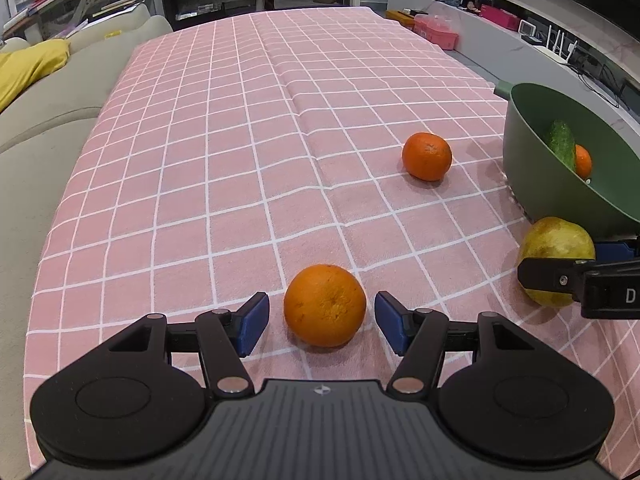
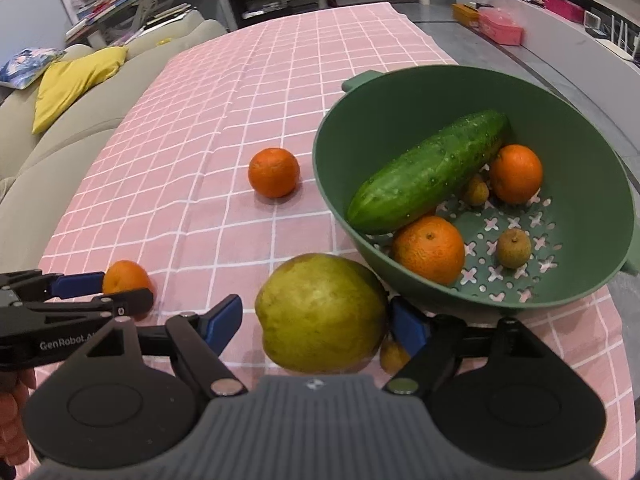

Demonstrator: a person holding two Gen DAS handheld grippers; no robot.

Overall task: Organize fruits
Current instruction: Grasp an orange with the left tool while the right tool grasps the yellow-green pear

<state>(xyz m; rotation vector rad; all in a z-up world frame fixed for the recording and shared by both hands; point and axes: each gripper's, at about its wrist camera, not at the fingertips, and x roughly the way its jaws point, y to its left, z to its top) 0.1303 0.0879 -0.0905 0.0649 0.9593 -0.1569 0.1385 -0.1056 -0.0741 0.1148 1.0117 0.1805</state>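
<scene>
Left tongs [image 1: 322, 318] fill the bottom of the left wrist view, spread wide, their blue pads standing off either side of a large orange [image 1: 325, 305] with a gap on both sides. That orange sits on the pink checked surface [image 1: 200, 160] at lower centre. Further right and higher in the same view lies a tangerine [image 1: 427, 156], well apart from the orange and near the green colander [image 1: 532, 168] at the right edge. Low at the right edge, a yellow-green pear [image 1: 556, 248] is partly covered by a dark finger of the right tongs [image 1: 560, 276].

In the right wrist view, the left tongs show at lower left, flanking the same orange [image 2: 126, 276]. A grey sofa [image 2: 60, 152] with a yellow cushion [image 2: 72, 84] runs along the left of the frame, beside the surface. The tangerine [image 2: 274, 172] sits at mid frame, just left of the colander's wall. At lower centre the right tongs [image 2: 316, 326] bracket the pear [image 2: 322, 312]; the right pad looks pressed to its skin while the left pad stands a little clear, so I cannot tell if it is truly clamped. A small brownish fruit [image 2: 392, 356] peeks out under the pear's right side. The colander [image 2: 592, 184] fills the right half, touching or just beyond the pear. Inside, a cucumber [image 2: 428, 172] lies with its long axis running from lower left to upper right, resting over two tangerines [image 2: 428, 248] and beside two small brown fruits [image 2: 514, 248].
</scene>
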